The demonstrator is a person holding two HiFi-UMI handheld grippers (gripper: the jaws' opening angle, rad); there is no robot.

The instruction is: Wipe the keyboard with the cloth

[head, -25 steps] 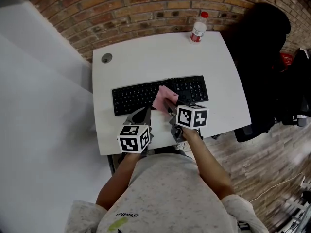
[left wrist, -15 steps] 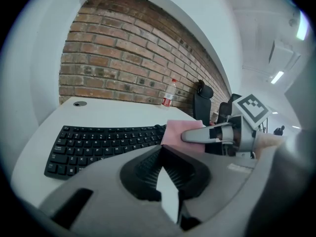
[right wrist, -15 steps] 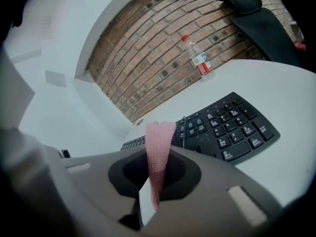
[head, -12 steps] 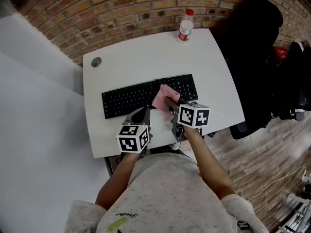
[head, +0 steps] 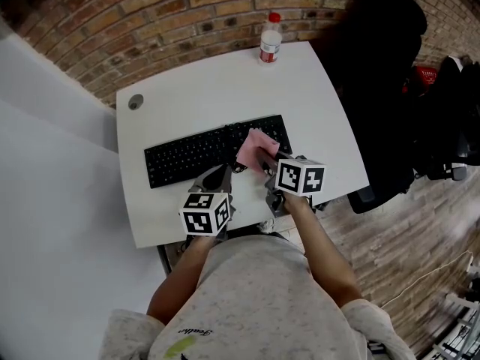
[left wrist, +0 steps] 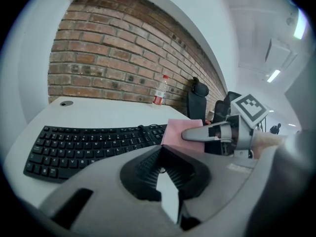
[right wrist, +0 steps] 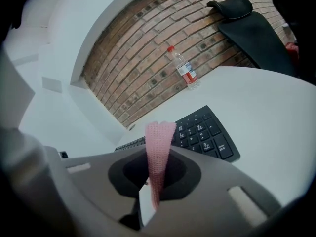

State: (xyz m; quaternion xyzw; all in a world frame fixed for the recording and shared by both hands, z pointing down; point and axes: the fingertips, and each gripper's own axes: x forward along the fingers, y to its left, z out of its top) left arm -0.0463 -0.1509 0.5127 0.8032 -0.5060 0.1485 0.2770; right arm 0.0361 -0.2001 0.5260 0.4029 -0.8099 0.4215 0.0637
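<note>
Between the clenched jaws of the right gripper (right wrist: 157,158) hangs a pink cloth (right wrist: 159,141), pinched along a fold so its free end stands up past the jaw tips. From the head view, this gripper (head: 264,160) holds the cloth (head: 255,148) over the right end of a black keyboard (head: 193,154), and the cloth covers a patch of keys there. I cannot tell whether the cloth presses on the keys or hangs just above them.

Just to the left of the right gripper sits the left gripper (head: 222,173), its tips pointing at the near edge of the keyboard. In its own view the left gripper (left wrist: 160,156) has its ribbed jaws drawn together with nothing between them. Ahead of it and to its right, the right gripper (left wrist: 196,133) reaches in from the side with the cloth (left wrist: 175,131) at its tip. The keyboard (left wrist: 84,142) stretches away to the left of both grippers.

Each gripper carries a cube with black and white square markers, the left cube (head: 205,214) and the right cube (head: 300,177), both nearer the person than the jaws.

Well beyond the grippers, at the far edge of the white table (head: 217,81), stands a clear plastic bottle (head: 270,37) with a red cap and red label. A round grey cable port (head: 135,101) lies far ahead and left of the left gripper. A red brick wall (head: 172,13) runs behind the table. To the right of the right gripper, past the table edge, is a black office chair (head: 375,58).
</note>
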